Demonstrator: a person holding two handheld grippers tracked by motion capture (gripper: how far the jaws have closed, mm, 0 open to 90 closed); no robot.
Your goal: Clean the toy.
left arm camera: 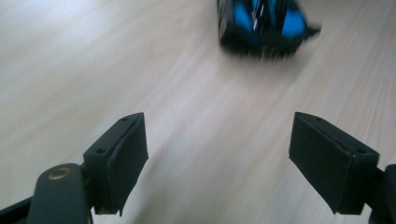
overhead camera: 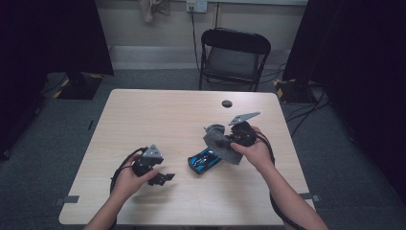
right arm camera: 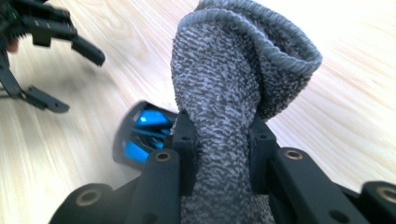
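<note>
1. No legible text, label, brand, number or sign anywhere.
2. Blue car (overhead camera: 205, 160): colour panels, no readable marking.
3. Grey sock (right arm camera: 224, 93): plain knit, no print.
4. Table (overhead camera: 158, 120): bare wood grain, unmarked.

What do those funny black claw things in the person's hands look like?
Both are black. The left gripper and right gripper each have two flat, padded jaws, a grey three-cornered plate on top and a black cable trailing back. Brass-coloured rivets dot the jaw arms. The forearms are bare, without sleeves.
</note>
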